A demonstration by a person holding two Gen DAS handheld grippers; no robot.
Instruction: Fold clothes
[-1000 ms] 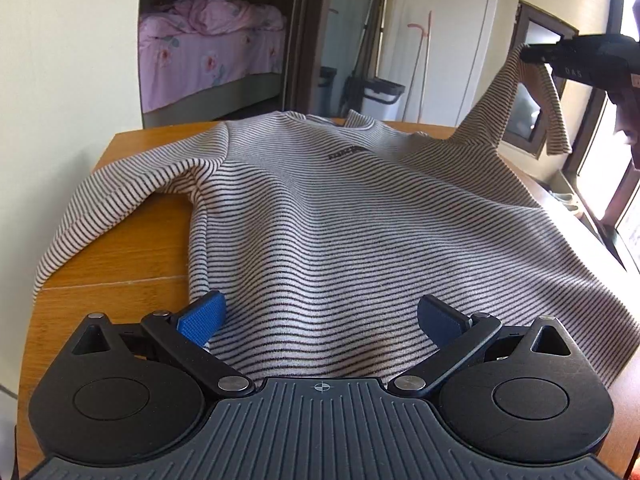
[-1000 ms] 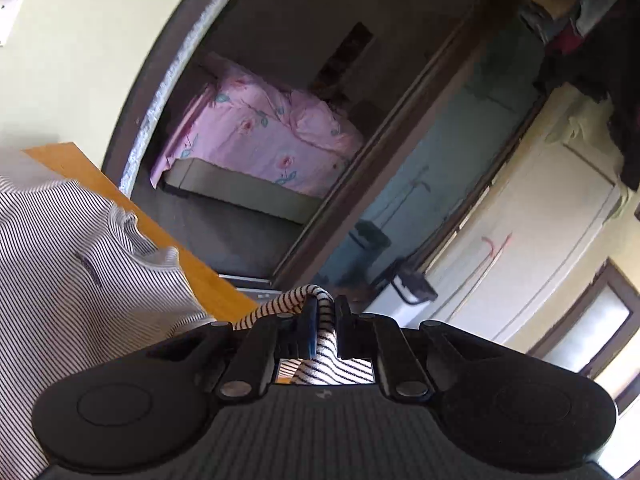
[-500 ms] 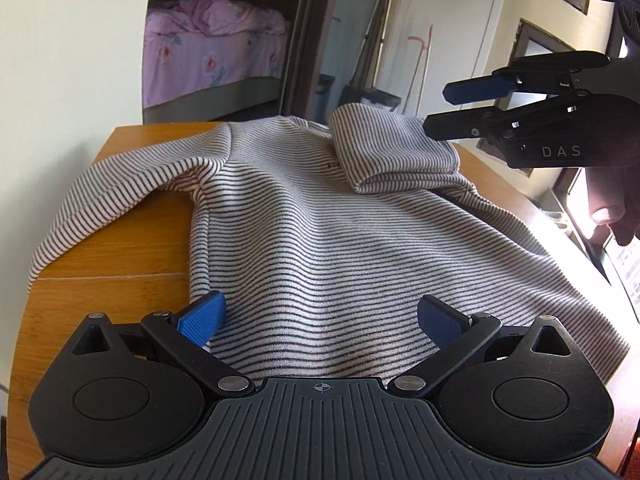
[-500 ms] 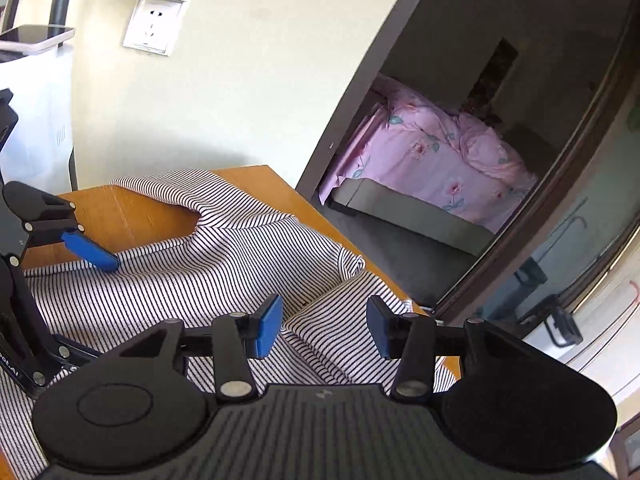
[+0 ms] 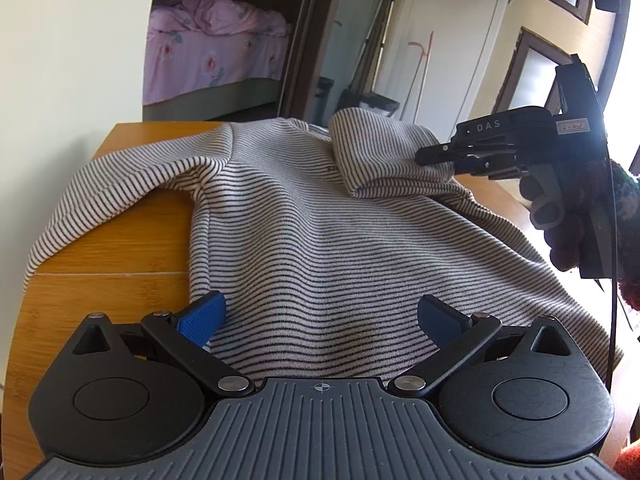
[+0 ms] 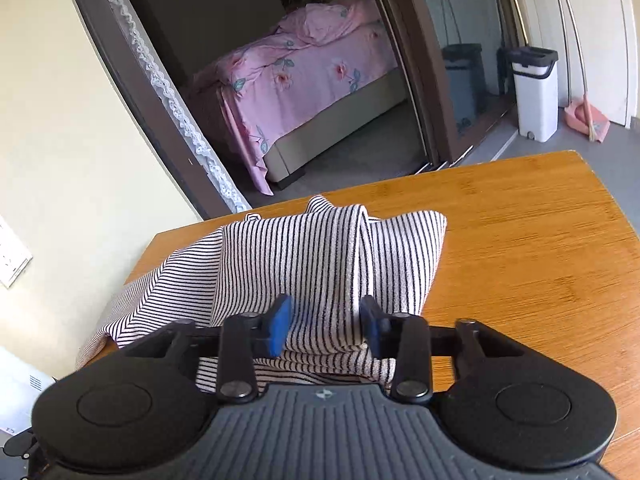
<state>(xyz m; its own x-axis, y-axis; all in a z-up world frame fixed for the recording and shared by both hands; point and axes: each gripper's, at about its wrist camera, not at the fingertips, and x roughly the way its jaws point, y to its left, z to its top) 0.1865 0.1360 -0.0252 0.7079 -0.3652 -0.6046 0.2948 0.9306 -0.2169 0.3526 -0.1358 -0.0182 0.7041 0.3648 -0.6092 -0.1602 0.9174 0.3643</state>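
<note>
Lying spread across the wooden table (image 5: 120,248), the striped sweater (image 5: 320,240) is seen with one sleeve (image 6: 320,256) folded back over its chest. The right gripper (image 6: 325,320) is held partly open around that folded sleeve, the left gripper (image 5: 320,316) wide open over the hem, nothing gripped

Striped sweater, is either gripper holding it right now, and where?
Nothing is held. The left gripper is open over the striped sweater hem; the right gripper straddles the folded sleeve, fingers apart.
</note>
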